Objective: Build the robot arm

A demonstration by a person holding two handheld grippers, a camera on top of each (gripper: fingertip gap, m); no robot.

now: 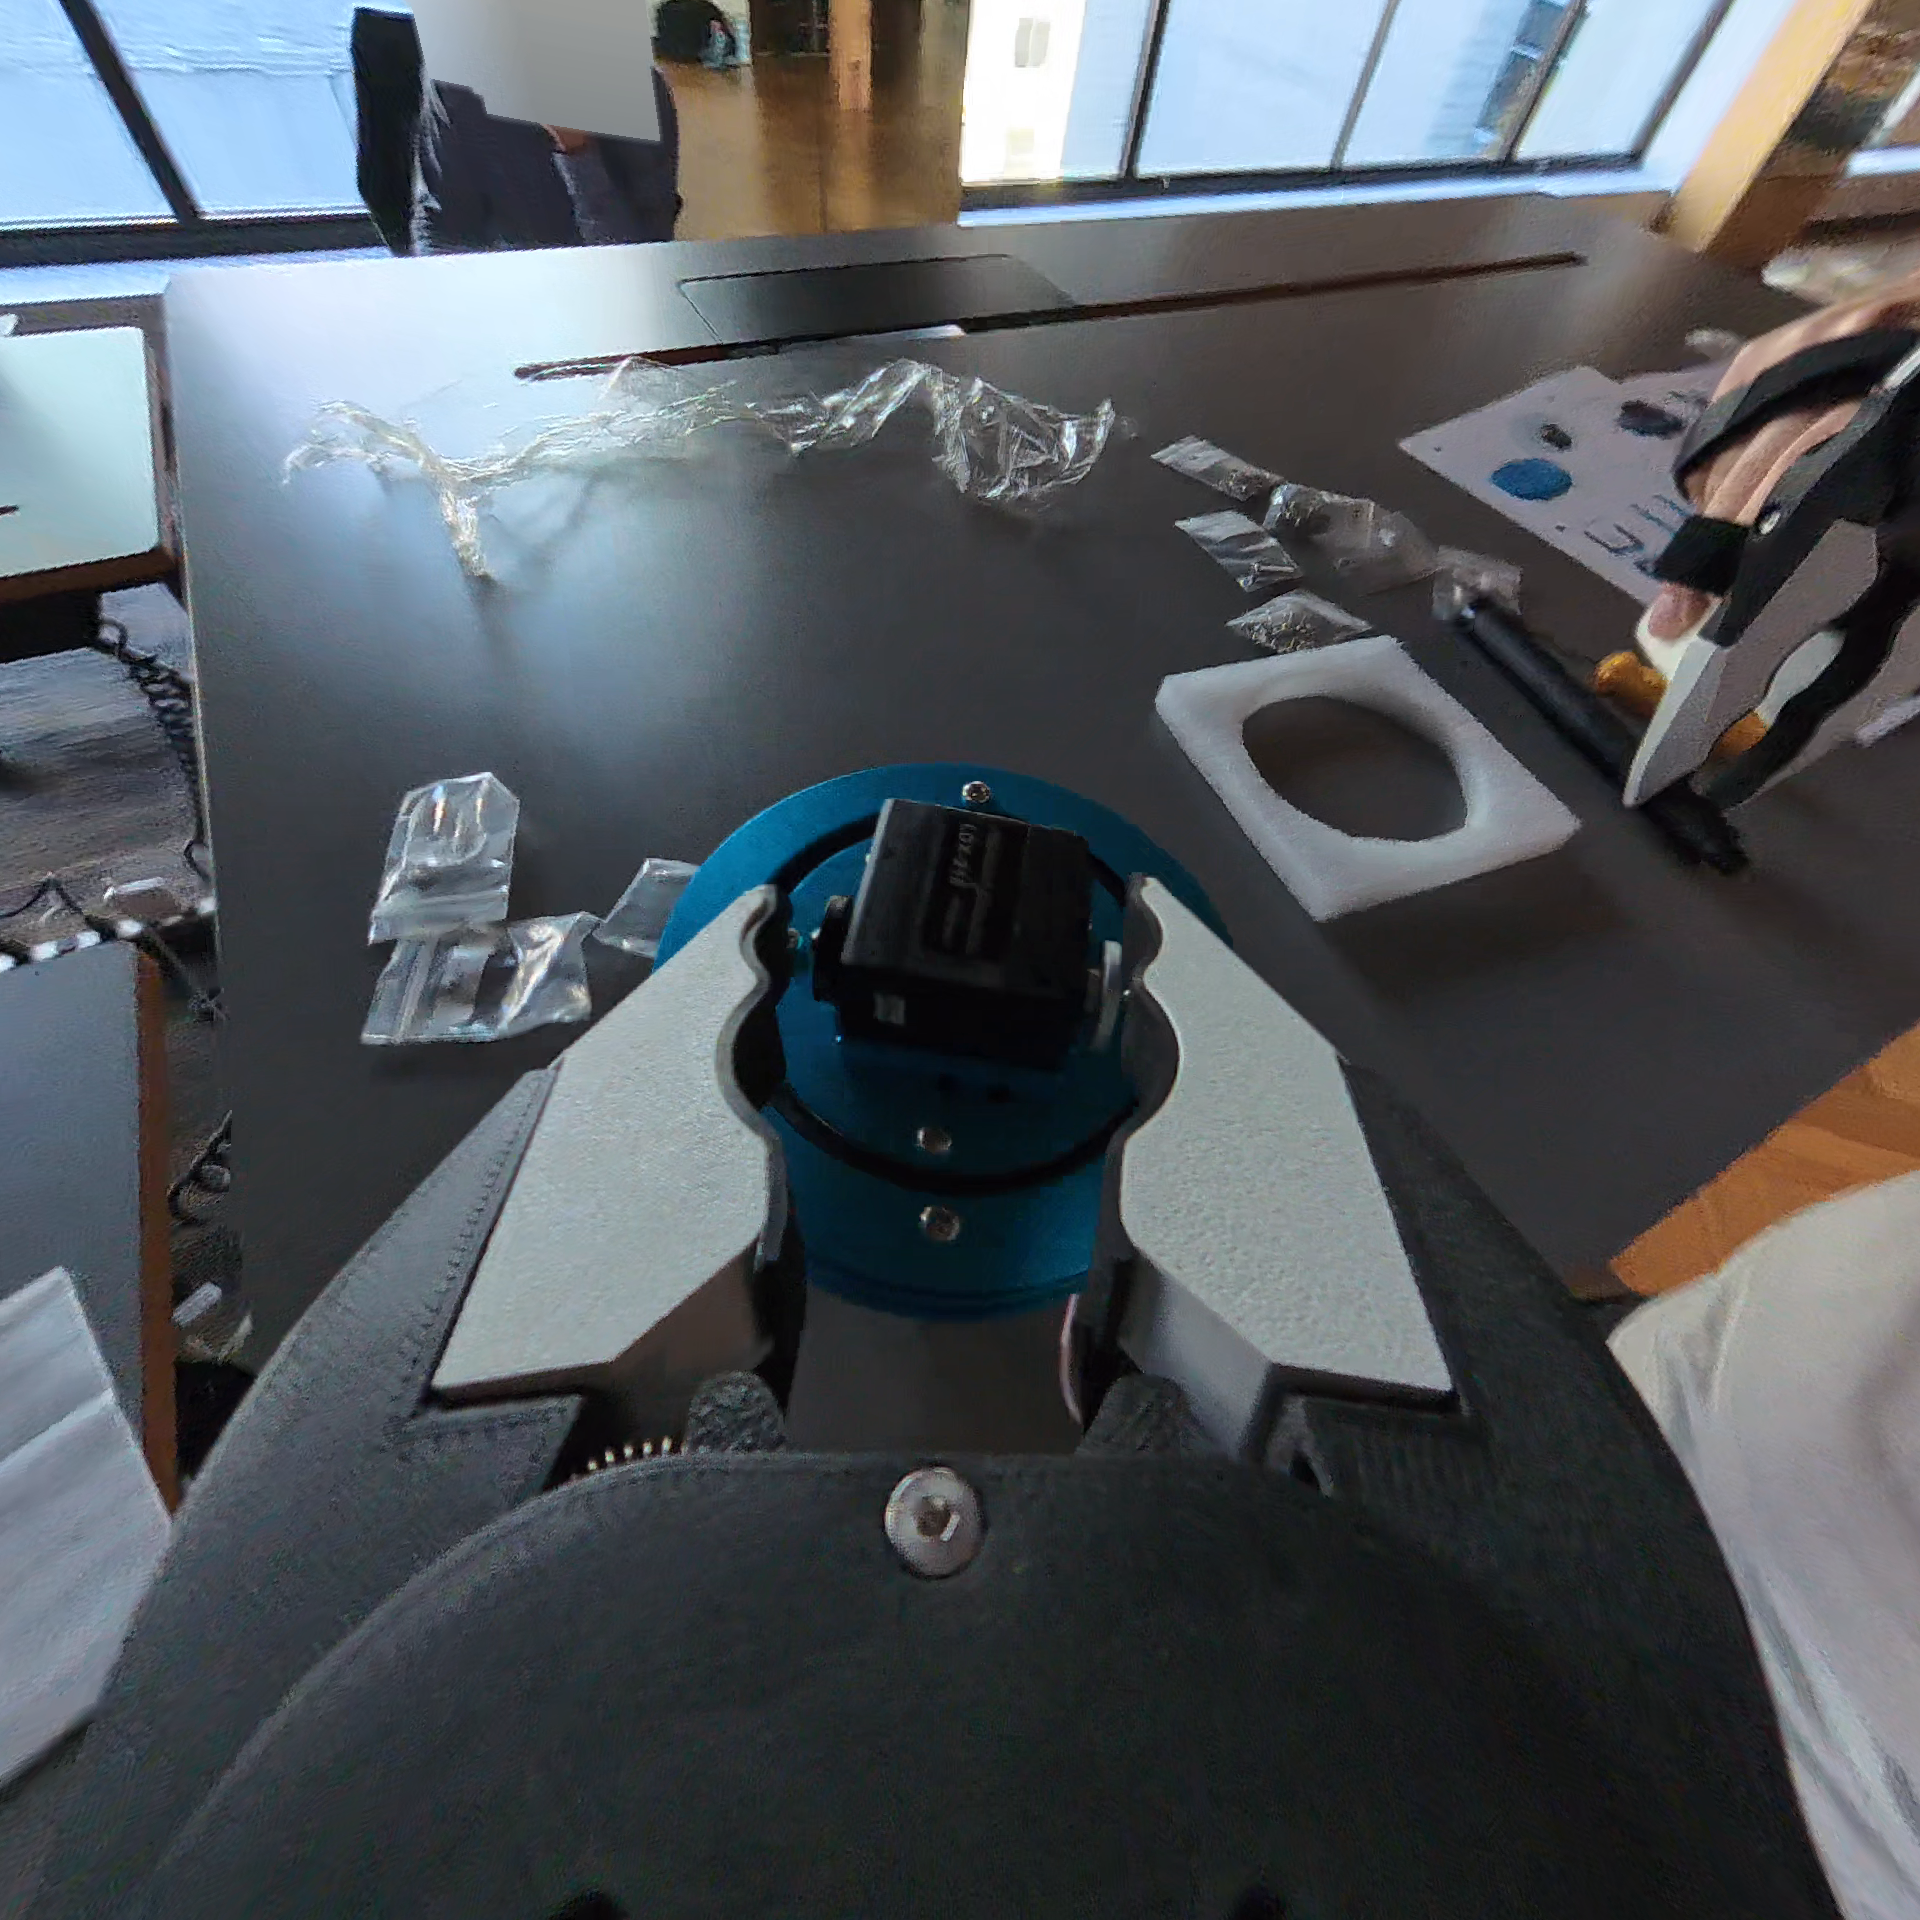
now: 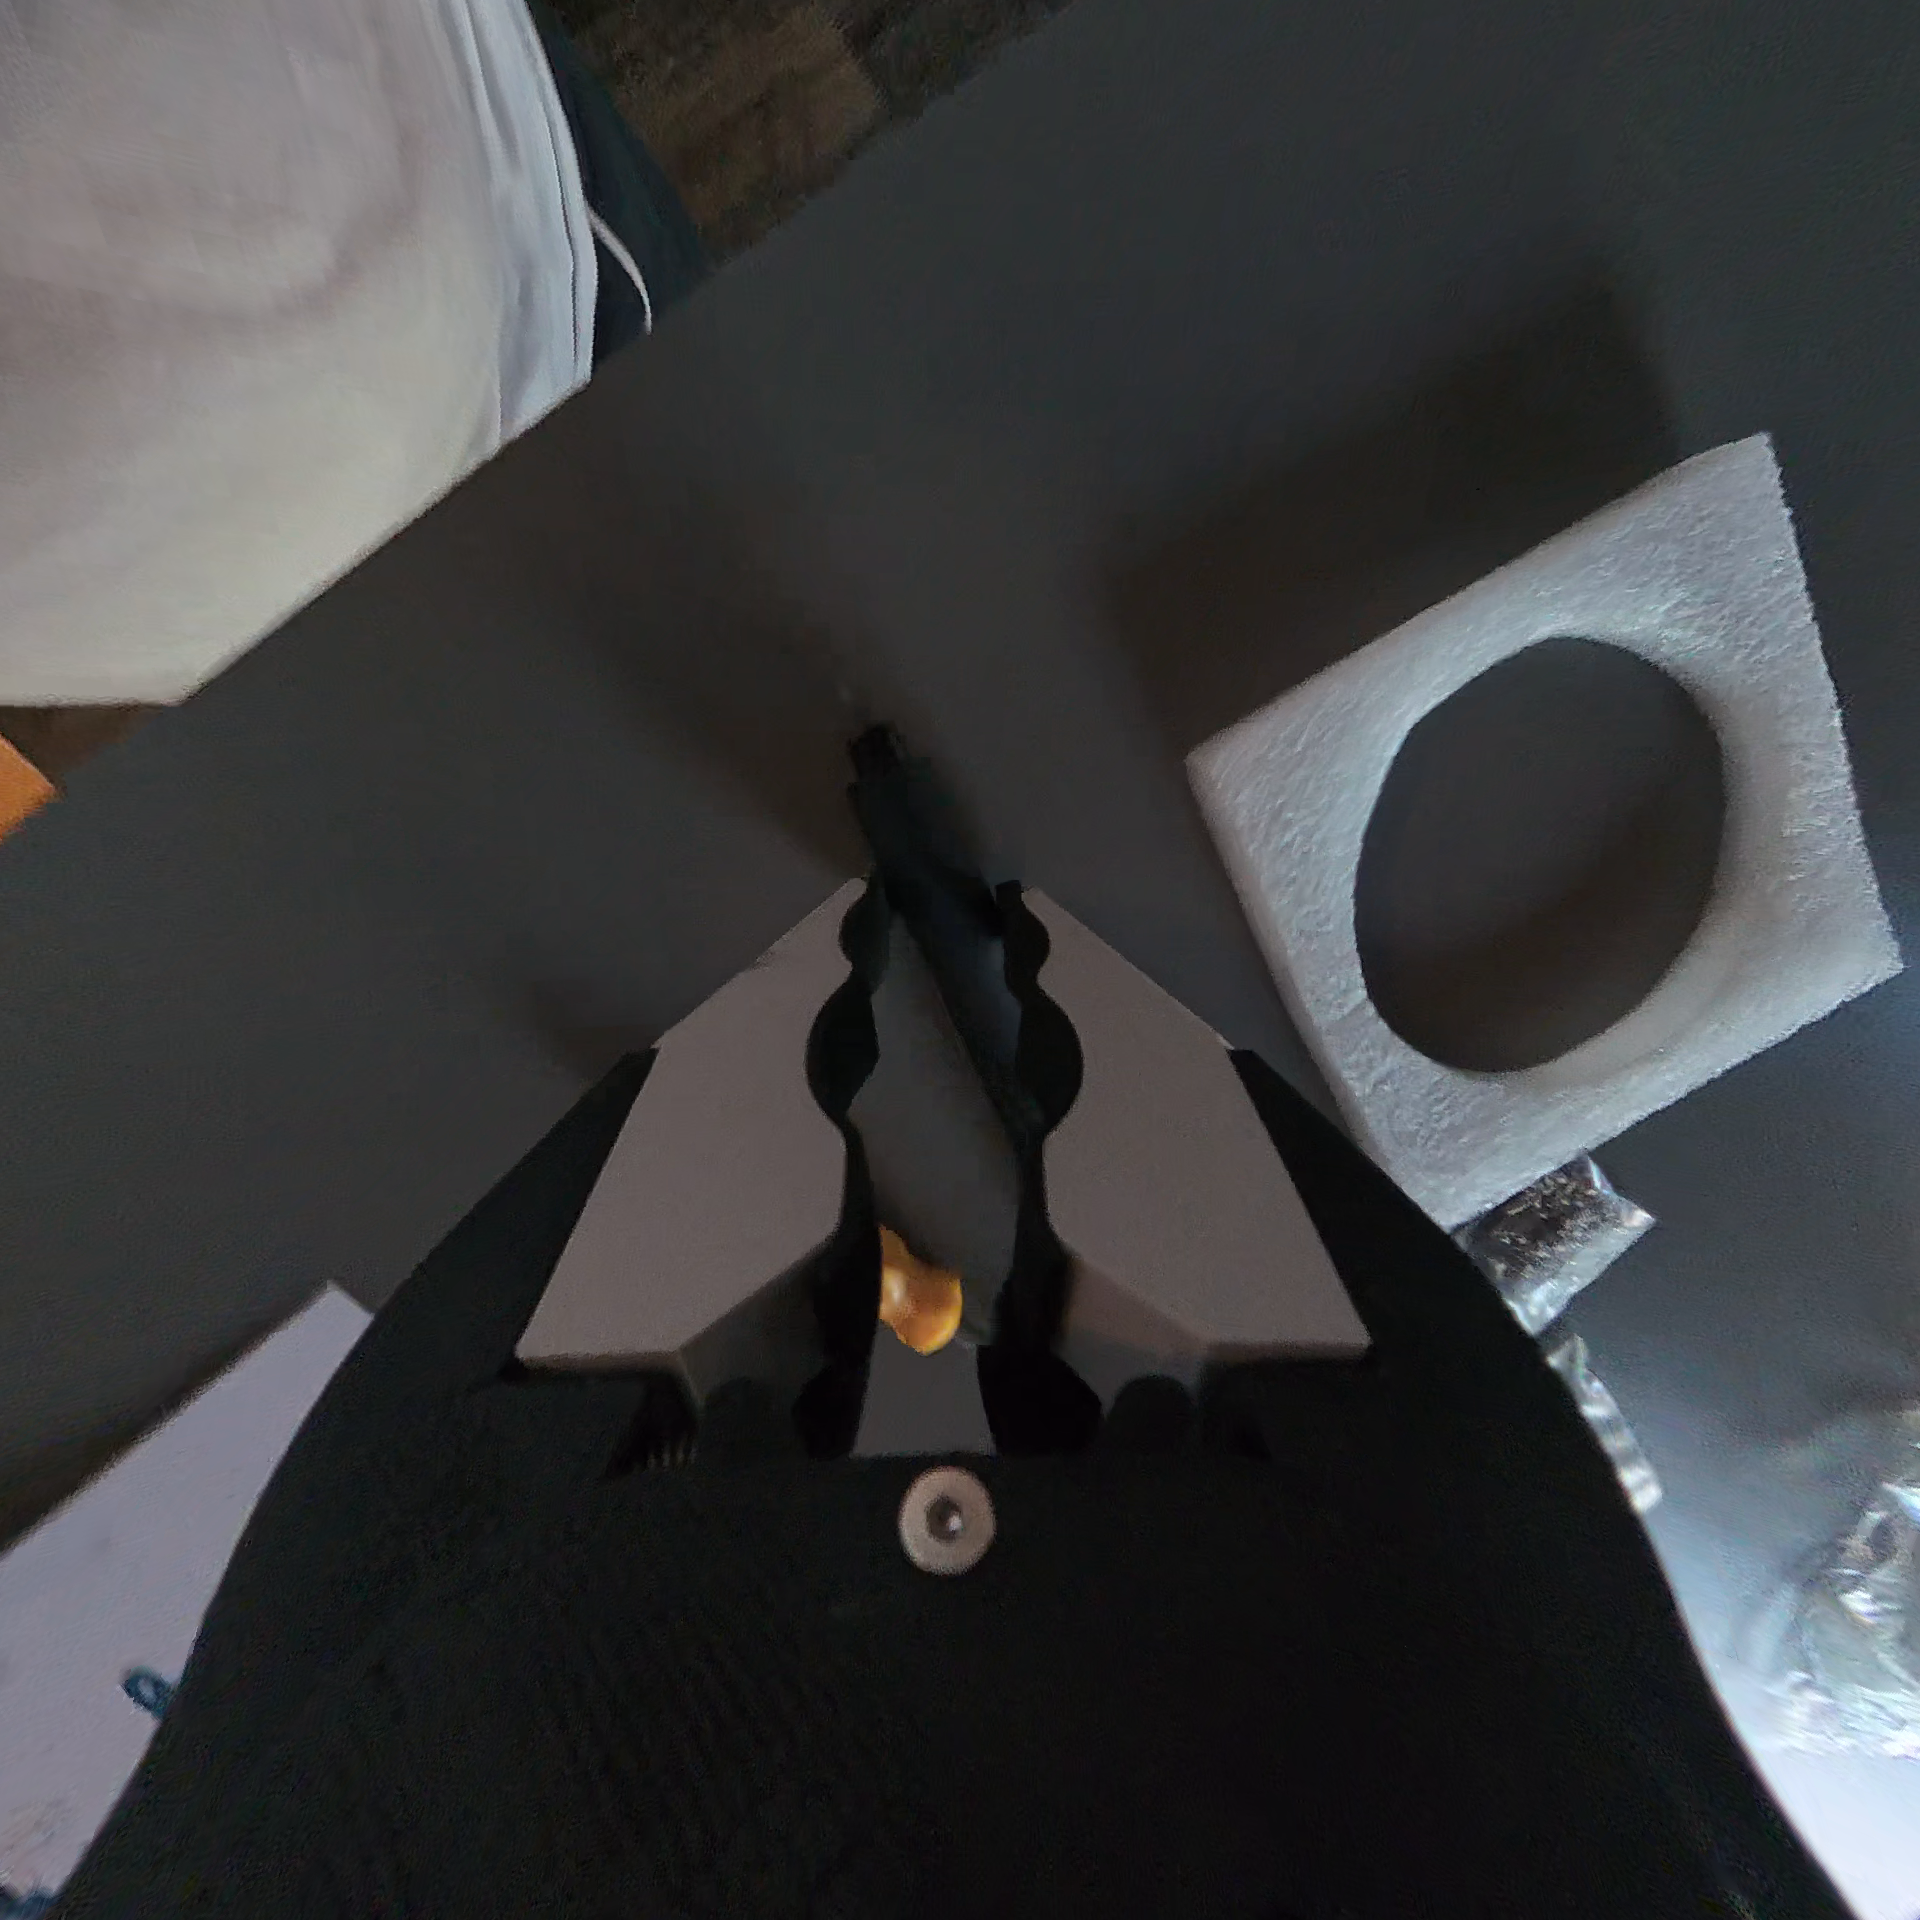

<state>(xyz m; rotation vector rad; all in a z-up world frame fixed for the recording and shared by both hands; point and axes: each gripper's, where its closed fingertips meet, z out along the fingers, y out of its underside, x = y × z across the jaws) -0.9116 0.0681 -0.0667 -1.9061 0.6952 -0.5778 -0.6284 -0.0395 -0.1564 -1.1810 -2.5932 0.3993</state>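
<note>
My left gripper [image 1: 951,899] is shut on a blue round base [image 1: 935,1174] and holds it by its sides above the dark table [image 1: 727,644]. A black box-shaped motor [image 1: 961,925] sits on the base between the fingertips. My right gripper [image 2: 935,894] is closed around a thin black tool [image 2: 951,935] with an orange knob [image 2: 916,1304]. The tool's far tip rests on the table. The right gripper also shows in the left wrist view [image 1: 1704,769], held by a hand at the right, tips down on that tool [image 1: 1558,686].
A white foam square with a round hole [image 1: 1205,717] [image 2: 1558,561] lies between the grippers. Several small clear bags [image 1: 1299,520] [image 1: 447,852] [image 2: 1548,1216], crumpled plastic wrap [image 1: 935,416] and a white sheet with blue marks [image 1: 1558,457] lie around. A person stands beyond the table's far edge. The left gripper's tips are roughly 30 cm from the right gripper's.
</note>
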